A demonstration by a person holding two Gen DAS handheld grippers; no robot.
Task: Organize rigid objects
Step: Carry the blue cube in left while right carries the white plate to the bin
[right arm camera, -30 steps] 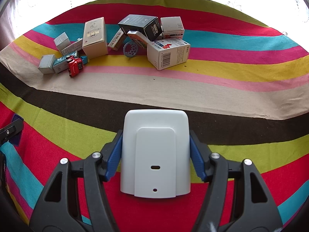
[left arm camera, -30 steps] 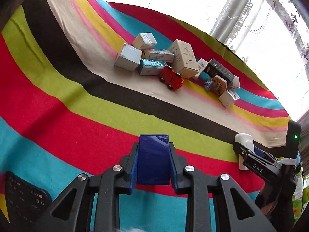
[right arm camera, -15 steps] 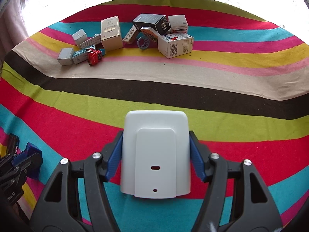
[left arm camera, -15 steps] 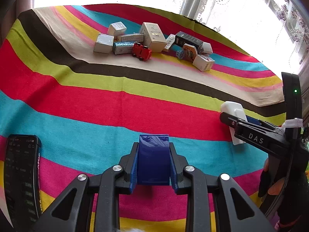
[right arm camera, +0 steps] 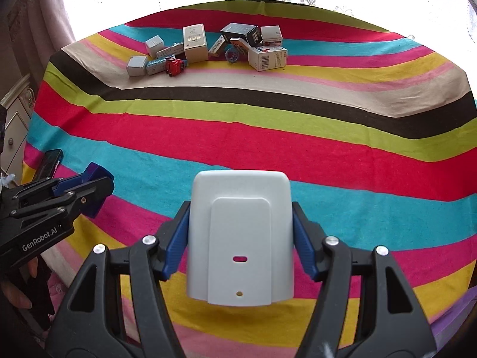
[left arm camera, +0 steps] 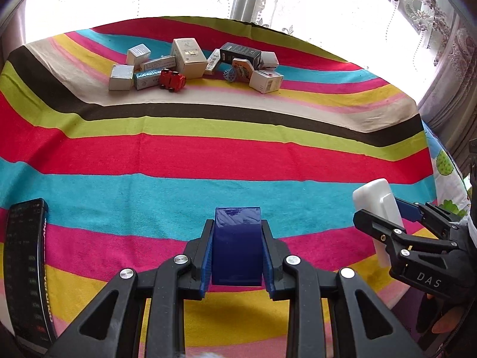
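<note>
My left gripper (left arm camera: 237,238) is shut on a dark blue box (left arm camera: 237,247) and holds it above the near part of the striped cloth. My right gripper (right arm camera: 240,232) is shut on a white plastic case (right arm camera: 240,238), also above the near stripes. Each gripper shows in the other's view: the right with the white case (left arm camera: 377,205), the left with the blue box (right arm camera: 95,188). A cluster of small boxes (left arm camera: 190,56) and a red toy car (left arm camera: 171,80) lies far off at the back of the cloth, also in the right wrist view (right arm camera: 195,43).
A black phone (left arm camera: 25,265) lies at the cloth's left near edge. A white barcode box (right arm camera: 266,56) and a black box (right arm camera: 240,33) sit at the right of the cluster. Curtains and a bright window stand behind the table. A white cabinet (right arm camera: 12,119) is at left.
Both grippers have pulled back from the box cluster towards the near edge, each keeping its object. The cluster now looks smaller and farther away.
</note>
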